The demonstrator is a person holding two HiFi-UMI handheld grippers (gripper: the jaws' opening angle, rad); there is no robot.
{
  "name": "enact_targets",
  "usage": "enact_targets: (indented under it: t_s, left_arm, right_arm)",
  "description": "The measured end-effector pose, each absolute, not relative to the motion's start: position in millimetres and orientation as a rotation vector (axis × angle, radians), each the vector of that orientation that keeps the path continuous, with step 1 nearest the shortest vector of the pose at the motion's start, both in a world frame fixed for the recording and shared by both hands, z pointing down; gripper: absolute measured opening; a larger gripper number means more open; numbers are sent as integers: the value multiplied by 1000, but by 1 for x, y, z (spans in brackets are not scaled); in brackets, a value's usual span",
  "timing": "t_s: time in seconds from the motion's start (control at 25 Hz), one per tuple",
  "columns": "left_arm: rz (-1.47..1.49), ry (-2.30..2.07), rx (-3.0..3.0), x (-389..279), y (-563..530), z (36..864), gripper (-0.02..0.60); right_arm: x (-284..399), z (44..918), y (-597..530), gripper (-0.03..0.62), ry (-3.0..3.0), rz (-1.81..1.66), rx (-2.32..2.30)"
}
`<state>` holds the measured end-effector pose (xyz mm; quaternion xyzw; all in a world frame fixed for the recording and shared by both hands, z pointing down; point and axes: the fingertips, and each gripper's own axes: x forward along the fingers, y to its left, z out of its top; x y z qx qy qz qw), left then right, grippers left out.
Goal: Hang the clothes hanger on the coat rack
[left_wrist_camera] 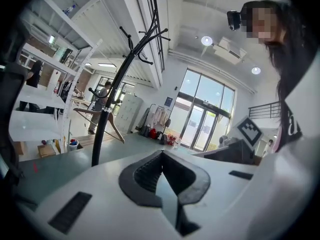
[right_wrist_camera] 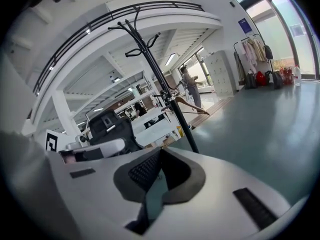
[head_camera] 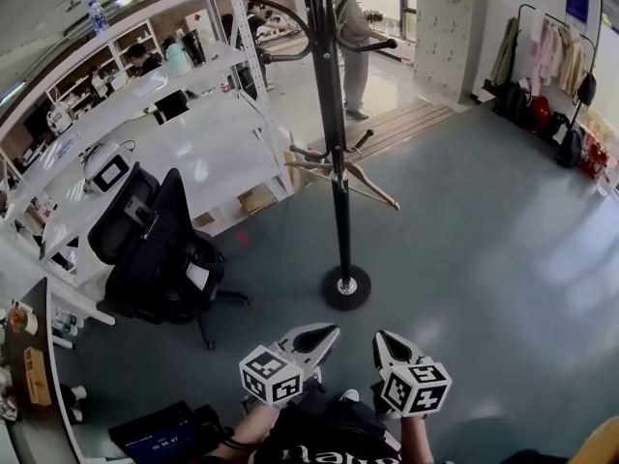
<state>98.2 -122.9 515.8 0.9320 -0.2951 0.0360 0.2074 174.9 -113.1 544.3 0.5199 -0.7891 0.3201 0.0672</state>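
The black coat rack (head_camera: 334,143) stands on a round base on the grey-green floor, straight ahead of me. A wooden clothes hanger (head_camera: 360,177) hangs from one of its low hooks, tilted down to the right. My left gripper (head_camera: 327,333) and right gripper (head_camera: 383,340) are held low and side by side, well short of the rack's base, both shut and empty. In the left gripper view the rack (left_wrist_camera: 102,134) and the hanger (left_wrist_camera: 116,131) rise beyond the shut left gripper (left_wrist_camera: 161,154). The right gripper view shows the rack (right_wrist_camera: 170,101) and hanger (right_wrist_camera: 189,107) past the right gripper (right_wrist_camera: 160,151).
A black office chair (head_camera: 155,245) stands to the left of the rack, in front of white shelving and a desk (head_camera: 193,143). A person (head_camera: 353,37) stands far behind the rack. Grey lockers (head_camera: 450,37) and a rail of clothes (head_camera: 551,56) line the far right.
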Motion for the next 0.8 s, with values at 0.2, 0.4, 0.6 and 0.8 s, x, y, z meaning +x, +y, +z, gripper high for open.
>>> enact_targets:
  t_s: [0.2,0.4,0.6,0.8]
  left_arm:
    - [85,-812,2626,90,-108,505,0]
    - [75,-759,2640,77,-81,502,0]
    - [69,-755,2640,25,-57,508,0]
    - [66,-729,2650,-35,-25,507,0]
  right_arm:
    - [165,541,-95,11,-2374,969,1579]
    - [155,537,-70,11,-2341,965,1634]
    - [106,545,-52,11,-2312,952,1645]
    - [53,541,-27,11,-2285,929,1700]
